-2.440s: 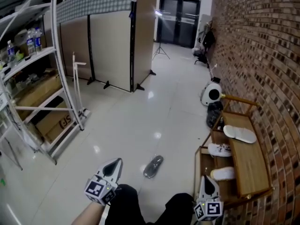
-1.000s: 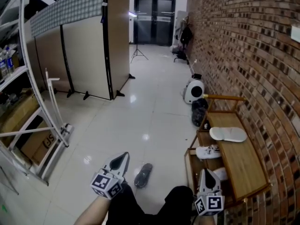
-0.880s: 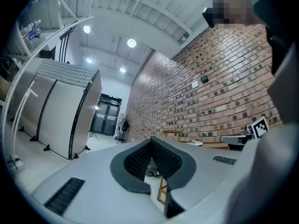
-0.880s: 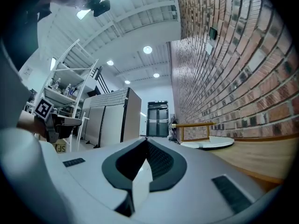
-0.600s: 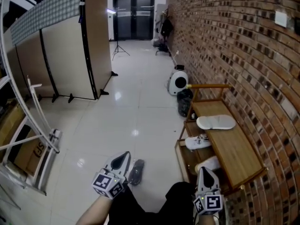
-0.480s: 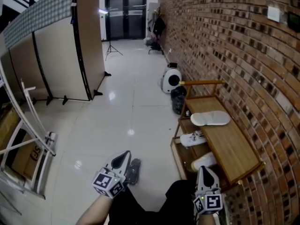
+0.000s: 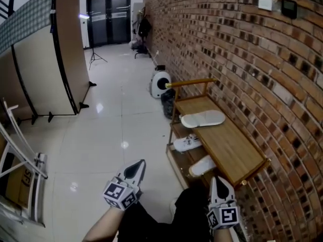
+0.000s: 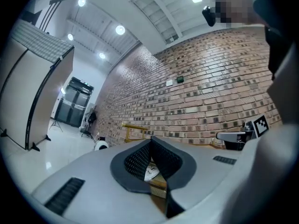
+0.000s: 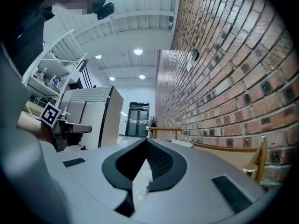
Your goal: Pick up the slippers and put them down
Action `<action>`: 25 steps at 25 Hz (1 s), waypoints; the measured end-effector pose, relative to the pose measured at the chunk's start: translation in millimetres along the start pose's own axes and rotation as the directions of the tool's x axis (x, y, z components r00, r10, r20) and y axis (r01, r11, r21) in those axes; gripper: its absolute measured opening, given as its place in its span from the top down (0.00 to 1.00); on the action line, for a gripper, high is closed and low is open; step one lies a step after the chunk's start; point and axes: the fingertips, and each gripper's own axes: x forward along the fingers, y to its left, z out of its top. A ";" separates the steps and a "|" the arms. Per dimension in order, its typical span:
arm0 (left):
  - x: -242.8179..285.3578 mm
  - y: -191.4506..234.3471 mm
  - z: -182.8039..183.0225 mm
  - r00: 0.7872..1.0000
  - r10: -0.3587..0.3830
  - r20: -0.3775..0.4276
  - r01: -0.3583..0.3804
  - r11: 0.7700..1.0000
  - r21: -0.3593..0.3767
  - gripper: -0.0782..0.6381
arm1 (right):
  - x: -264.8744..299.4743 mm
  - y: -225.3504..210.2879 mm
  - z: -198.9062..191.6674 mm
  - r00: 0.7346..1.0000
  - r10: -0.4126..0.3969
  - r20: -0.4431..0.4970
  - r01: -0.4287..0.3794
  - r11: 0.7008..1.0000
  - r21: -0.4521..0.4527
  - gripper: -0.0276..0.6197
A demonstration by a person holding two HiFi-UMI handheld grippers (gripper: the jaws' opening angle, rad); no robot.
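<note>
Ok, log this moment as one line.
left gripper: shut, empty | right gripper: shut, empty | white slipper: lying on wooden rack top, untouched

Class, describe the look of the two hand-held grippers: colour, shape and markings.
The left gripper and right gripper match: pale grey shells tapering to a point, black dotted pads lining the inside of the jaws, and small dark slotted grilles on top. Behind each sits a white cube printed with black square markers.
</note>
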 end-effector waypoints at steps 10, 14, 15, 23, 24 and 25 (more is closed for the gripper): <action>40.9 -48.4 -18.5 0.993 -0.112 -0.039 0.112 0.994 0.005 0.89 | -35.1 -35.3 17.4 0.997 -0.066 0.036 0.067 0.998 -0.021 0.94; 53.1 -57.8 -30.5 0.987 -0.163 -0.020 0.159 0.978 -0.134 0.89 | -31.1 -36.9 9.5 0.999 -0.045 0.028 0.046 0.999 -0.023 0.94; 56.2 -60.2 -31.9 0.981 -0.192 0.000 0.188 0.960 -0.210 0.89 | -29.8 -37.2 6.7 0.999 -0.040 0.023 0.041 0.999 -0.026 0.94; 67.9 -91.0 -60.1 0.935 -0.354 -0.034 0.323 0.886 -0.333 0.89 | -23.8 -26.9 -4.6 1.000 -0.017 0.000 0.017 1.000 -0.007 0.94; 71.7 -92.0 -67.7 0.928 -0.371 -0.015 0.330 0.843 -0.424 0.89 | -23.2 -26.2 -5.3 1.000 -0.015 -0.003 0.015 1.000 -0.007 0.94; 76.8 -92.1 -76.1 0.924 -0.382 0.007 0.330 0.789 -0.518 0.89 | -22.5 -25.8 -6.2 1.000 -0.013 -0.007 0.013 1.000 -0.009 0.94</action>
